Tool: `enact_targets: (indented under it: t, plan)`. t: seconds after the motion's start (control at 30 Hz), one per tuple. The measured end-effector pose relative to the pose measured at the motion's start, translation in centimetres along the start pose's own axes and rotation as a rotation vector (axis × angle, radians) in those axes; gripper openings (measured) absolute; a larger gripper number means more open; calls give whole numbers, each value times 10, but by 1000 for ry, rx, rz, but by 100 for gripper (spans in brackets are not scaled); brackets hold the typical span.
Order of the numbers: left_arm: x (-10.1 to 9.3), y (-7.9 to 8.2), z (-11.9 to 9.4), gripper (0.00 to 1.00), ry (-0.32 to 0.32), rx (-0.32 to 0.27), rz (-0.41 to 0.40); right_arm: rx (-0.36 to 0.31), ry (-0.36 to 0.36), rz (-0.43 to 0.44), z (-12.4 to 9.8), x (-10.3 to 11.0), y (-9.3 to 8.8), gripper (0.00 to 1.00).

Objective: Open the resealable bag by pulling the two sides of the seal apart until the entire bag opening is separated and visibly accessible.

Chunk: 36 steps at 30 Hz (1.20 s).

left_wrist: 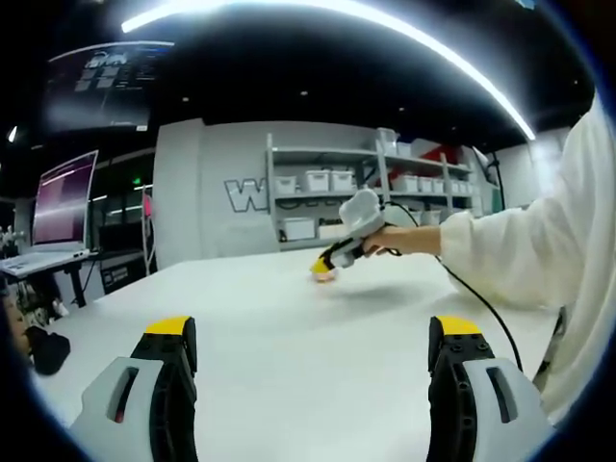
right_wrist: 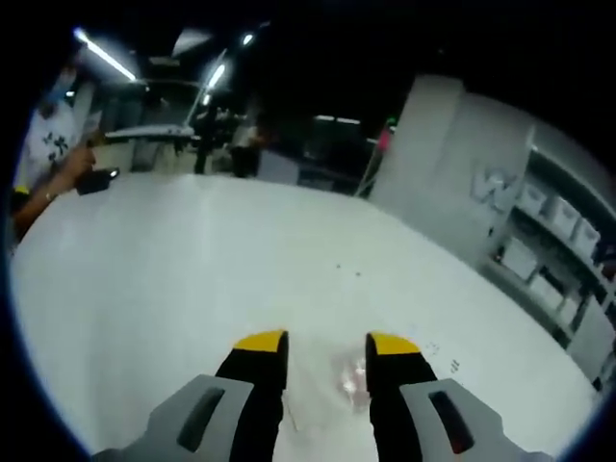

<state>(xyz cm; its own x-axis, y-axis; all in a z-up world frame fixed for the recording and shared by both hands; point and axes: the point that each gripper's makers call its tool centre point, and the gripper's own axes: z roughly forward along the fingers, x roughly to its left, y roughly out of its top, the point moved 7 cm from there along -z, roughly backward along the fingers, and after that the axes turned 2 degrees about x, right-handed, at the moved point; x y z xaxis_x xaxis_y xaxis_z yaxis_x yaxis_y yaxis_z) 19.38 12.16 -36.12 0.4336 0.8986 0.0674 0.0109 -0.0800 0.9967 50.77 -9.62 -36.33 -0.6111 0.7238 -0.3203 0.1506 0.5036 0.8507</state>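
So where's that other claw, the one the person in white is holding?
In the left gripper view, the right claw is across the white table, right of centre, its yellow tips down at the tabletop. The shelves of white bins stand behind it.

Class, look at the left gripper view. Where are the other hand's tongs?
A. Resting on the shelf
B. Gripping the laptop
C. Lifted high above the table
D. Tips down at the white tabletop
D: the right tongs, held by a hand, meet the white table with their yellow tips.
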Motion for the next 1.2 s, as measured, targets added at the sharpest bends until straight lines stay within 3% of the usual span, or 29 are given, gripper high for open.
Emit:
enact_targets:
  t: [0.17,0.27,0.37,0.53,0.57,0.73,1.03,1.2]
  plan:
    - [-1,-1,1,99,-2,5,0,-5,-11,-4,0,-1,0,35]
    - [-2,-1,1,99,-3,3,1,-38,-34,7,0,-7,1,51]
    - [-2,-1,1,99,-1,3,2,-98,-74,32,0,-12,6,74]
    - [-2,-2,1,99,0,8,1,-142,-118,43,-2,-19,10,92]
    - [-2,-2,2,99,0,8,0,-162,-137,49,-3,-23,12,100]
    - [-3,-3,2,99,-2,9,-1,-200,-178,35,-8,-30,15,100]
    - [-6,0,4,99,-12,6,2,-151,-165,-18,-20,-22,10,100]
    - [-9,3,3,99,-18,3,10,-167,-170,-31,-29,-22,14,100]
